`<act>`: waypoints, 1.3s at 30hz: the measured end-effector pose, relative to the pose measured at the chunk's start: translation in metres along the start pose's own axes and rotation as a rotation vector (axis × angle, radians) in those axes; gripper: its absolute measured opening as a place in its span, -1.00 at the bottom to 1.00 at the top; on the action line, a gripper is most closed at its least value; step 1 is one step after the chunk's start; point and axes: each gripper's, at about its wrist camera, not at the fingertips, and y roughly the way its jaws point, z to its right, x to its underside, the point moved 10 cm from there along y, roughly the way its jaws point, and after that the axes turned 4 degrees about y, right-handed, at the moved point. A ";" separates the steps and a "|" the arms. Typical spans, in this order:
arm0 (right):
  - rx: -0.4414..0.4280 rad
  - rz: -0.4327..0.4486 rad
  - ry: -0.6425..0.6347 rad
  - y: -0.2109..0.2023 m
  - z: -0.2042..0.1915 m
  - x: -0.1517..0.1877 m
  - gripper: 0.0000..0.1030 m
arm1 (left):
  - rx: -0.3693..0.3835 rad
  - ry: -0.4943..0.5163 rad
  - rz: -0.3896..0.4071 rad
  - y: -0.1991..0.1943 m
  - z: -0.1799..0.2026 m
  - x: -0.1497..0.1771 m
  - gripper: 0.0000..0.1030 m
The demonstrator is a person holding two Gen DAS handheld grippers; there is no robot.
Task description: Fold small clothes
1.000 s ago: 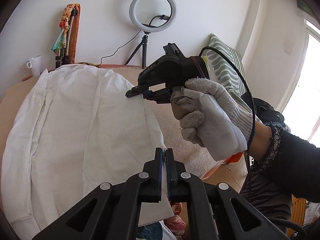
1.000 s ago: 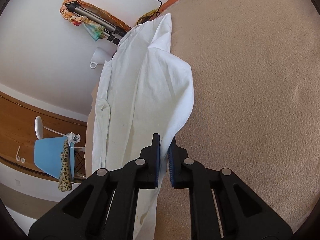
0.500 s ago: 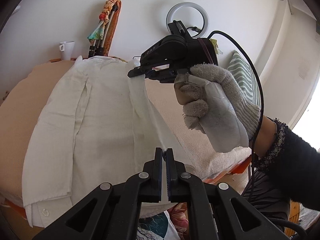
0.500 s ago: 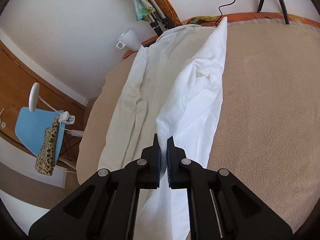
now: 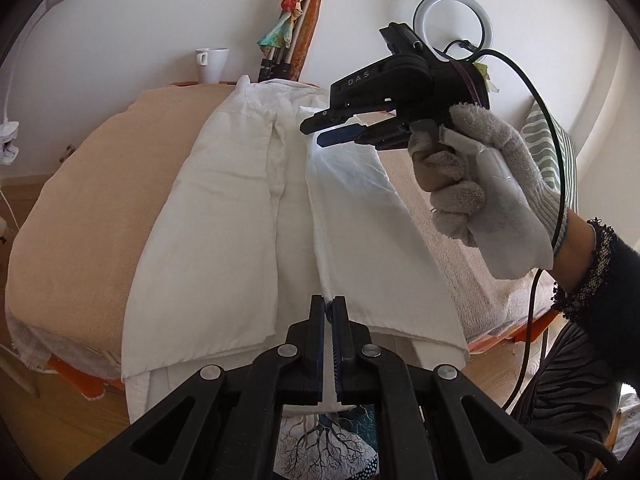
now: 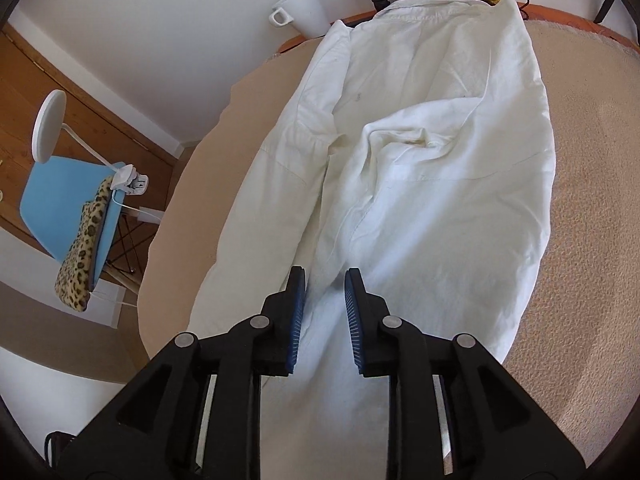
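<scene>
Your right hand-held gripper [image 6: 324, 312] is opening, nothing between its pads, releasing the folded side panel; your left hand-held gripper [image 5: 329, 328] pinches the white shirt [image 5: 224, 216] hem, keeping the fold taut.

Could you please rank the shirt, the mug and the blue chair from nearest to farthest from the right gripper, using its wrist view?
1. Shirt, directly under the right gripper.
2. Mug, beyond the collar, far end.
3. Blue chair, off the table, left, on the floor.

Your shirt [image 5: 224, 216] lies lengthwise on the padded table [image 5: 92, 200], its collar end toward the mug [image 5: 212, 64] and tripod [image 5: 280, 60] behind the table, with the ring light [image 5: 452, 20] to the tripod's right and the chair [image 6: 60, 196] left of the table.
</scene>
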 end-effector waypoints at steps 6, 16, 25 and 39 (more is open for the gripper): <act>-0.016 0.102 0.078 -0.075 0.024 0.005 -0.44 | -0.014 0.019 0.013 -0.013 -0.003 0.001 -0.99; 0.015 -0.035 0.101 -0.087 0.047 0.100 -0.10 | -0.025 0.040 0.074 -0.035 -0.009 -0.023 -0.76; 0.078 -0.122 0.003 -0.057 0.030 0.146 -0.59 | -0.013 0.019 0.057 -0.022 -0.010 -0.024 -0.75; 0.011 -0.081 0.020 -0.099 0.047 0.141 -0.15 | 0.085 0.149 0.042 0.002 0.045 -0.051 -0.67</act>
